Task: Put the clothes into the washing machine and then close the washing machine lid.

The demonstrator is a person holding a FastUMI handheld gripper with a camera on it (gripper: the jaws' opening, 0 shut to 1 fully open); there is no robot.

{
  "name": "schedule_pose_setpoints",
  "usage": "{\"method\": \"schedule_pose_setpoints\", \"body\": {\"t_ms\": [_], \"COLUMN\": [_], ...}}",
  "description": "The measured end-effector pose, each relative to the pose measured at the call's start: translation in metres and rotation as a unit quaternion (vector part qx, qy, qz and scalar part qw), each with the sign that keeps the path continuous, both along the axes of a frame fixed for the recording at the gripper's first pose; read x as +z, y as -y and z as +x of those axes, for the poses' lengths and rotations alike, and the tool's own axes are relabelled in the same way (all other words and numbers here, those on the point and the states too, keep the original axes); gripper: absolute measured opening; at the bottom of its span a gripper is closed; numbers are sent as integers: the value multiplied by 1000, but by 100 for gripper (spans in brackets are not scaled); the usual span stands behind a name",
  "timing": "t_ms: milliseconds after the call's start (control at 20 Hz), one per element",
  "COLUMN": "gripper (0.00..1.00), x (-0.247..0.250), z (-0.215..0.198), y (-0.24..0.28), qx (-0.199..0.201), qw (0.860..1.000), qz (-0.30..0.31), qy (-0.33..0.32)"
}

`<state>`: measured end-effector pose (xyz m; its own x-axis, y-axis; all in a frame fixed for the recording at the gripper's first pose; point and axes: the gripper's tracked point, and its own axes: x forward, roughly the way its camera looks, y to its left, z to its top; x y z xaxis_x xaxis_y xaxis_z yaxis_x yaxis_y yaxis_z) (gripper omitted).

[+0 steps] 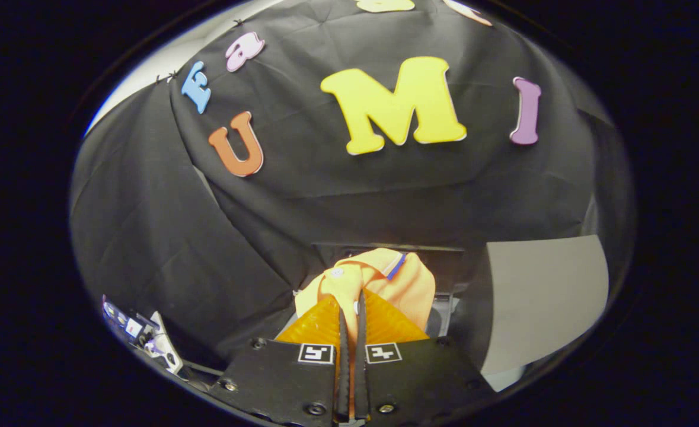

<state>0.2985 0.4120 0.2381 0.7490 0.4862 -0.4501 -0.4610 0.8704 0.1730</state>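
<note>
The gripper [352,302] had its two fingers squeezed nearly together, pinching a bit of the orange shirt [379,281] between them; the shirt hung bunched up just past the fingertips [342,323], with a white button and a blue strip on its collar; a flat grey panel [542,296] stood to the right of the shirt; black cloth [165,237] hung far behind
</note>
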Motion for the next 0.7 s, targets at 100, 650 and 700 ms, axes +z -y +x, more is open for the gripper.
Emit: {"method": "schedule_pose_setpoints", "body": {"t_ms": [100,650,700], "gripper": [7,7,7], "x": [-22,-134,-142], "z": [16,102,108], "y": [-19,-47,-46], "qx": [11,-11,-14], "qw": [1000,990,989], "qz": [-8,-56,-62], "qy": [-24,-129,-134]}}
